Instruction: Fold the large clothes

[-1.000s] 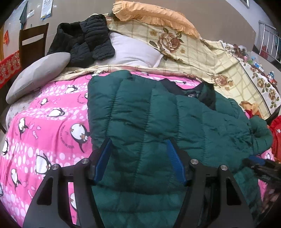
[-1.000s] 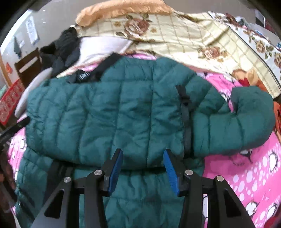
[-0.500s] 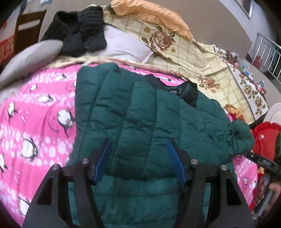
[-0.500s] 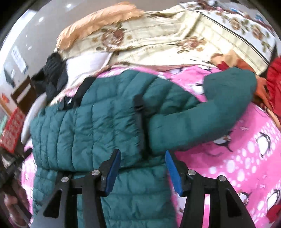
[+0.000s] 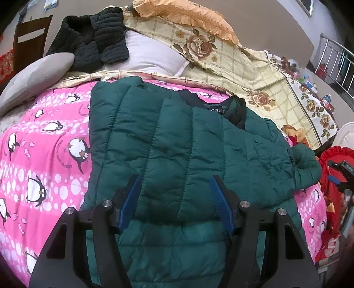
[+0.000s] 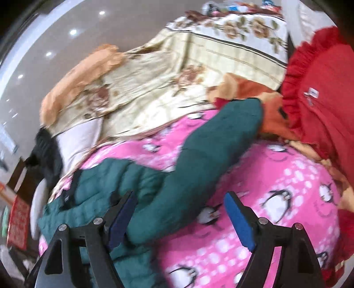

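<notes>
A dark green puffer jacket [image 5: 177, 141] lies on the pink penguin blanket [image 5: 44, 155], its left side folded over the body and its dark collar [image 5: 232, 110] toward the pillows. My left gripper [image 5: 176, 200] hovers open just above the folded panel, the pads apart from the fabric. The jacket's right sleeve [image 6: 212, 155] stretches out across the blanket [image 6: 287, 199] toward a red cushion. My right gripper [image 6: 179, 199] hangs over the base of that sleeve with its jaws opening. The sleeve passes under the gap, and neither pad presses on it.
A yellow floral quilt [image 5: 254, 73], an orange frilled pillow [image 5: 188, 20], a white pillow [image 5: 150, 55], a black jacket [image 5: 93, 42] and a grey pillow [image 5: 33, 75] crowd the head of the bed. A red frilled cushion [image 6: 320, 88] lies beside the sleeve cuff. A wooden chair [image 5: 28, 37] stands far left.
The right gripper swung rightward from the jacket's body to the sleeve, rolling as it went, and its jaws spread wider. The left gripper stayed over the folded panel, only tilting slightly.
</notes>
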Tool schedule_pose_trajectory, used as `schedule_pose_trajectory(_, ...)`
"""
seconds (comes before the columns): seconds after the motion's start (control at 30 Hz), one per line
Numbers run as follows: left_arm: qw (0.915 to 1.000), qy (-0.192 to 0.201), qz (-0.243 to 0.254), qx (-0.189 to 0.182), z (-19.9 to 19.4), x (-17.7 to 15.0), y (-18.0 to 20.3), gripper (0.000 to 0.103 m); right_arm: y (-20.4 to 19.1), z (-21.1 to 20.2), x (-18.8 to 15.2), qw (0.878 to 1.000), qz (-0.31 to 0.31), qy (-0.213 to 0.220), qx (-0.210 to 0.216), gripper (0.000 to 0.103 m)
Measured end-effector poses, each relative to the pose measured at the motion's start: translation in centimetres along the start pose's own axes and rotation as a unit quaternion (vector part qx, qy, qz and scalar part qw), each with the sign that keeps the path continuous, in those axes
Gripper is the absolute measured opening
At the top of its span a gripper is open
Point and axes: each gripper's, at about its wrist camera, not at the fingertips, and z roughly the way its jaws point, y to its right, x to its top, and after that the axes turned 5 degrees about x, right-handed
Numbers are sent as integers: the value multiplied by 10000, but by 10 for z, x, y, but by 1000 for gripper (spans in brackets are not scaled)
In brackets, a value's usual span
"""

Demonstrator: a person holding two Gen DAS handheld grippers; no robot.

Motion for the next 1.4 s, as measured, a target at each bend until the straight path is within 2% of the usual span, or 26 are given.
schedule_pose_trajectory(0.27,9998,-96,-149,-131,-3,1,-13,64,70,30,37,9961,751,83,-450,82)
schedule_pose_trajectory(0.6,9997,-81,-166,-150,-10,6,-18,64,122,57,71,9843,1723,308,227,82)
schedule_pose_trajectory(0.9,9995,-134,-78,-287,-12,6,-3,64,136,85,78,9802,1900,183,536,82)
schedule_pose_trajectory(0.97,9994,-137,-55,-308,-12,6,1,64,134,88,79,9819,1806,188,544,77)
schedule_pose_trajectory(1.03,9995,-119,-30,-307,-13,6,3,64,133,94,80,9835,1722,126,546,64)
schedule_pose_trajectory(1.1,9995,-117,-45,-302,-13,6,4,64,132,102,79,9839,1711,48,506,57)
schedule_pose_trajectory(1.17,9994,-126,-96,-309,-13,5,4,64,131,104,78,9863,1595,162,393,44)
schedule_pose_trajectory(1.23,9992,-159,-158,-327,-13,5,3,64,127,100,77,9891,1408,310,300,26)
schedule_pose_trajectory(1.3,9993,-158,-141,-317,-13,5,3,64,122,90,78,9911,1211,480,280,18)
schedule_pose_trajectory(1.4,9993,-142,-179,-311,-14,4,-1,64,111,67,84,9927,875,744,379,15)
